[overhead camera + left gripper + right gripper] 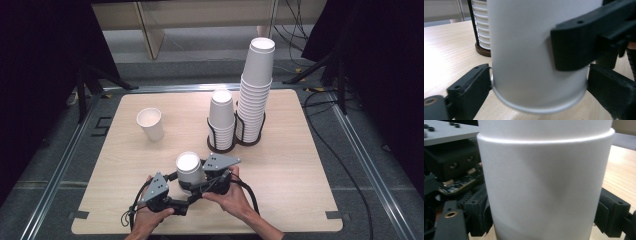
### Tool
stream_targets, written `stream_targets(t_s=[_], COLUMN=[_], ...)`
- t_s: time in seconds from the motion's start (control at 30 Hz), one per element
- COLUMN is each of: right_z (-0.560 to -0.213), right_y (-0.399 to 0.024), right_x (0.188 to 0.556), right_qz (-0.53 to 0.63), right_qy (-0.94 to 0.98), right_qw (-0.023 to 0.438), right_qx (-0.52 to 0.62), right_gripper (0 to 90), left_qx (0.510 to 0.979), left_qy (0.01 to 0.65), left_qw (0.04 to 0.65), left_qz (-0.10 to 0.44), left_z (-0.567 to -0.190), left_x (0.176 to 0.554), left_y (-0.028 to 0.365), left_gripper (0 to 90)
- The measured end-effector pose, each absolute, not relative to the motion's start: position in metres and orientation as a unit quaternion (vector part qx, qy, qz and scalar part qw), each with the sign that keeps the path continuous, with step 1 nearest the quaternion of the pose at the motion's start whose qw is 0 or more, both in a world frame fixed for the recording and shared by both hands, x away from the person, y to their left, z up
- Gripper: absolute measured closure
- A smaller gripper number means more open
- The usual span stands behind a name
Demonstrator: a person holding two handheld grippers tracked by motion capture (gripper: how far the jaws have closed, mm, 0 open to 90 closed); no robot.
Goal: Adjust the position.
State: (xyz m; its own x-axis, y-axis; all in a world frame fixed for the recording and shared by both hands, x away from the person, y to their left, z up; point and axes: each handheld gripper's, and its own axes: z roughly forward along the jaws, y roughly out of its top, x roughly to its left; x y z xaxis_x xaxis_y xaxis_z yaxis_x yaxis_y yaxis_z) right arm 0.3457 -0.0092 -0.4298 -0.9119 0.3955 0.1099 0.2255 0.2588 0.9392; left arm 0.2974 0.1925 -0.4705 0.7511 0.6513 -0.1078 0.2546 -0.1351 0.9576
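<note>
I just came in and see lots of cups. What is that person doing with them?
A person holds a hand-held gripper in each hand, and both meet at upside-down white paper cups near the table's front edge. The right hand-held gripper has its jaws pressed on the cup's sides. The left hand-held gripper has its jaws around the rim at the bottom, hardly pressing. Behind stand a short stack and a tall stack of cups in black holders, and one single cup stands open side up.

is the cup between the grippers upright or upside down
Upside down: the cup shows its closed white base on top, and its rolled rim sits on the table.
</note>
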Motion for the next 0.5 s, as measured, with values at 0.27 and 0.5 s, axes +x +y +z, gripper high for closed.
stream_targets(t_s=[0.27, 0.5], right_z=[-0.4311, -0.4316], right_y=[-0.0038, -0.0024], right_x=[0.3421, 0.3407], right_qz=[0.587, 0.593], right_qy=[0.784, 0.78], right_qw=[0.055, 0.041], right_qx=[0.194, 0.194], right_gripper=[17.7, 17.6], left_qx=[0.73, 0.73], left_qy=[0.31, 0.308], left_qw=[0.584, 0.588], left_qz=[0.169, 0.164], left_z=[-0.4703, -0.47], left_x=[0.297, 0.2974], left_y=[0.1917, 0.1931], left_gripper=[1.1, 0.4])
